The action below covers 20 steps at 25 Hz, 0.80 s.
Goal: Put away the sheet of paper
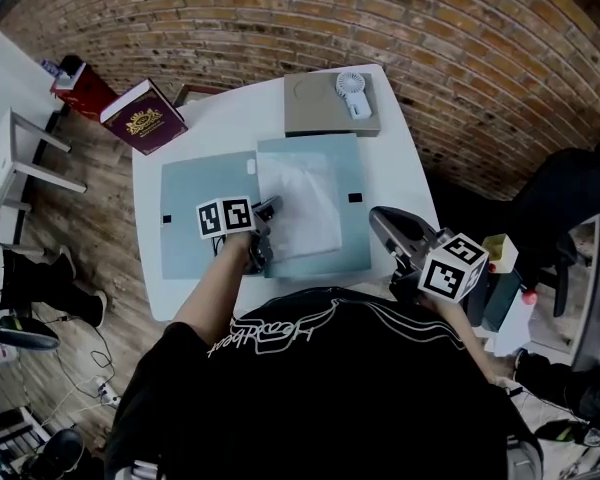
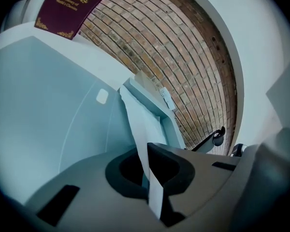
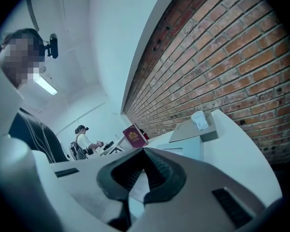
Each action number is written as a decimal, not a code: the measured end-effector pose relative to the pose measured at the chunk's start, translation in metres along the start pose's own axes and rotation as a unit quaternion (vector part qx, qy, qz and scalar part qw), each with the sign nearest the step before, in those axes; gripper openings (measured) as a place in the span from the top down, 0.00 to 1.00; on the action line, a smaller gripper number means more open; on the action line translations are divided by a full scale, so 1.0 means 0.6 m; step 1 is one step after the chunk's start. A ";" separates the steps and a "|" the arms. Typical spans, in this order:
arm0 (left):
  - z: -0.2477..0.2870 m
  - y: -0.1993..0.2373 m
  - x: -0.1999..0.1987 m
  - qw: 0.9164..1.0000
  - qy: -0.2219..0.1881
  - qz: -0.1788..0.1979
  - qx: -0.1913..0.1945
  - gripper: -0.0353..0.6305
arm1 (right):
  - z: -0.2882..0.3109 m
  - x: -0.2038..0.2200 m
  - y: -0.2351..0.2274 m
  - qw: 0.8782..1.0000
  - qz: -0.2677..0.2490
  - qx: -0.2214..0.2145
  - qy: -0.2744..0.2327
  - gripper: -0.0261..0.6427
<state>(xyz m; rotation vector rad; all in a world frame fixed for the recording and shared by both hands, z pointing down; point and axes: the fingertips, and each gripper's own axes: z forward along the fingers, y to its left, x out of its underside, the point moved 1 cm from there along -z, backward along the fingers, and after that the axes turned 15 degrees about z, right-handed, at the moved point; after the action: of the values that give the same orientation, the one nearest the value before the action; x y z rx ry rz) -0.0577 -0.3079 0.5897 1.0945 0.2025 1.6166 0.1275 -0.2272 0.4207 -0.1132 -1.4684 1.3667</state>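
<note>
Paper [image 1: 305, 193] in open folder [image 1: 195, 203], desk [image 1: 400, 178] centre, pinched by left hand-held gripper [image 1: 270, 210]; right hand-held gripper [image 1: 382, 220] closed, empty. Folder not yet closed.

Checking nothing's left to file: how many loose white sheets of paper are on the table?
1. The white sheet of paper lies on the right half of the open blue-grey folder, its left edge pinched by the left gripper. Others beneath might be hidden.

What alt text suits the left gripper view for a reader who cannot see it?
The left gripper has its jaws shut on the edge of a sheet of paper resting on an open blue-grey folder. A brick wall stands behind.
</note>
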 end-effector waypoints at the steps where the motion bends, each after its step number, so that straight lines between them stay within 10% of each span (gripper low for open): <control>1: 0.004 0.000 0.001 1.000 0.003 -0.002 -0.003 0.90 | -0.002 -0.005 -0.003 1.000 0.000 -0.001 0.000 0.96; 18: 0.027 0.021 0.029 0.996 0.039 -0.009 -0.082 0.90 | 0.019 -0.031 -0.044 0.998 -0.003 -0.041 0.040 0.96; 20: 0.029 0.015 0.026 0.996 0.034 -0.007 -0.085 0.75 | 0.023 -0.034 -0.048 0.998 -0.003 -0.047 0.044 0.96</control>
<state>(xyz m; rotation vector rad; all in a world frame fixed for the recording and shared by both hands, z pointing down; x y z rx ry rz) -0.0502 -0.3052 0.6133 0.9069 0.1149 1.6295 0.1421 -0.2598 0.4336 -0.2264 -1.4575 1.2733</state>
